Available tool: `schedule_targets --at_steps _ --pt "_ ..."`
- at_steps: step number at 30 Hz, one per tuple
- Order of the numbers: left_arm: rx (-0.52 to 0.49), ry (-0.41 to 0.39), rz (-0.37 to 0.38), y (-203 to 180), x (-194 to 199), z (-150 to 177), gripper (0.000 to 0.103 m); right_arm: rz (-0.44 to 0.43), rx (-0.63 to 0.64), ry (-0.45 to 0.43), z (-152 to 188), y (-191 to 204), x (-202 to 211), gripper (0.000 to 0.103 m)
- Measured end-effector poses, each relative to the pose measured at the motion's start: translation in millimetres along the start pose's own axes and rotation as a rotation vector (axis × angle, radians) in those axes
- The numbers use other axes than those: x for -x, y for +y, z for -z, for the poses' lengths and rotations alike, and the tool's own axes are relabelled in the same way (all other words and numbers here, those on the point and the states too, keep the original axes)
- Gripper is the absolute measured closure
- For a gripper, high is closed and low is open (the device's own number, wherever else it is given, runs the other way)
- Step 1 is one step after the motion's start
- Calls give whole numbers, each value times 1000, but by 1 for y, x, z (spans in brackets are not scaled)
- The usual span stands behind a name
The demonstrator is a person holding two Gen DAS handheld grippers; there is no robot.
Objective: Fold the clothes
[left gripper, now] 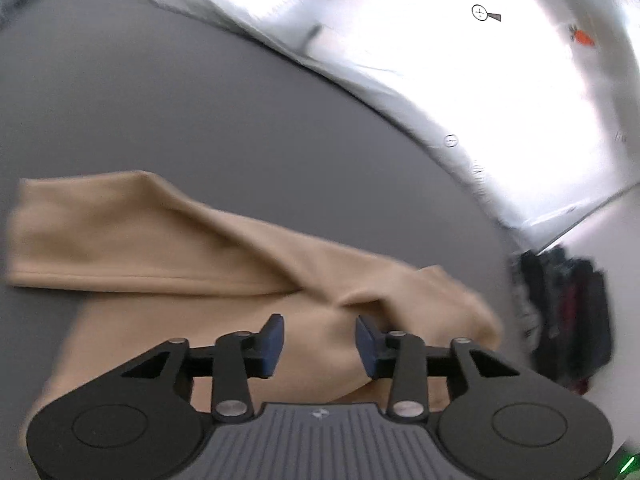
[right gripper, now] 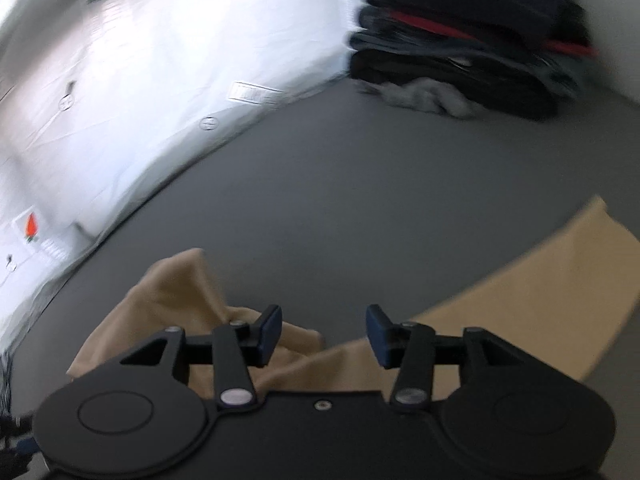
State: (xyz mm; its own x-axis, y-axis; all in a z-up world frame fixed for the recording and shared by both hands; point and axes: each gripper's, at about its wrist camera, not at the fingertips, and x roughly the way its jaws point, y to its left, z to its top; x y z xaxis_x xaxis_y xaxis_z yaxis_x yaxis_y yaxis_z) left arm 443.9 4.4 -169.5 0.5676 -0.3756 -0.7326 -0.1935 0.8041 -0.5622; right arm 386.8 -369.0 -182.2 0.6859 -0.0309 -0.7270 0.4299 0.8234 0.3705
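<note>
A tan garment (left gripper: pixel 168 248) lies partly folded and rumpled on the grey table (left gripper: pixel 180 112). My left gripper (left gripper: pixel 320 346) is open, its blue pads just above the garment's bunched middle, holding nothing. In the right wrist view the same tan garment (right gripper: pixel 520 304) spreads to the right, with a raised crumpled part (right gripper: pixel 180 292) at the left. My right gripper (right gripper: pixel 324 336) is open and empty over the garment's near edge.
A stack of dark folded clothes (right gripper: pixel 472 40) sits at the table's far right, also in the left wrist view (left gripper: pixel 568 316). A white sheet with carrot prints (left gripper: pixel 460 60) covers the wall side along the table's far edge (right gripper: pixel 140 80).
</note>
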Motion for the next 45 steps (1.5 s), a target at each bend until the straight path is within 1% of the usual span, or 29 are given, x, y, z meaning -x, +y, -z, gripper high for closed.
schedule_targets --at_steps 1,3,6,8,11,13,14,15,16,17,18,21,23,27,31,34,37,38,40,41,44,45 --pt "19 12 21 -3 -10 -3 59 0 -25 15 1 -4 -2 55" --pt "57 47 37 -6 -29 -8 54 -6 -78 41 4 -11 -5 55" --pt "114 90 52 -11 -50 -16 54 -45 -147 73 10 -15 -7 55" --pt "132 99 70 -12 -54 -21 54 -76 -185 106 11 -14 -12 54" --pt "170 112 74 -15 -65 -26 55 -83 -199 156 13 -7 -24 54" --pt "203 112 66 -16 -70 -29 65 -84 -202 181 14 -3 -30 53" --pt "220 108 65 -16 -72 -30 79 -90 -196 186 14 -1 -32 54" --pt "230 106 79 -17 -74 -32 88 -99 -188 188 14 2 -34 58" --pt "238 93 91 -18 -73 -32 91 -107 -180 191 14 4 -35 75" --pt "232 76 93 -19 -69 -34 95 -101 -182 186 14 5 -36 93" --pt "224 58 95 -21 -65 -35 96 -97 -190 169 15 5 -34 99" --pt "199 -8 74 -27 -55 -42 97 -90 -208 99 15 2 -24 100" --pt "170 -67 62 -31 -45 -49 97 -75 -176 38 13 5 -12 101" --pt "117 -208 -5 -39 -21 -68 98 -44 -101 -68 7 11 10 101" --pt "98 -362 -79 -37 13 -85 98 -1 -22 -174 0 16 29 101" --pt "96 -460 -143 -31 39 -95 98 57 32 -249 -15 12 35 101" --pt "112 -547 -189 -14 73 -98 98 104 45 -310 -25 2 43 103" --pt "117 -577 -206 -10 83 -98 98 152 60 -346 -29 2 44 103" --pt "119 -636 -259 -1 104 -97 98 221 101 -411 -38 -1 51 103" --pt "129 -644 -264 3 111 -97 98 252 121 -443 -42 -2 55 103" --pt "166 -653 -269 11 123 -98 98 240 128 -406 -56 -9 51 103" --pt "176 -644 -271 14 123 -95 98 224 119 -375 -58 -9 47 103"
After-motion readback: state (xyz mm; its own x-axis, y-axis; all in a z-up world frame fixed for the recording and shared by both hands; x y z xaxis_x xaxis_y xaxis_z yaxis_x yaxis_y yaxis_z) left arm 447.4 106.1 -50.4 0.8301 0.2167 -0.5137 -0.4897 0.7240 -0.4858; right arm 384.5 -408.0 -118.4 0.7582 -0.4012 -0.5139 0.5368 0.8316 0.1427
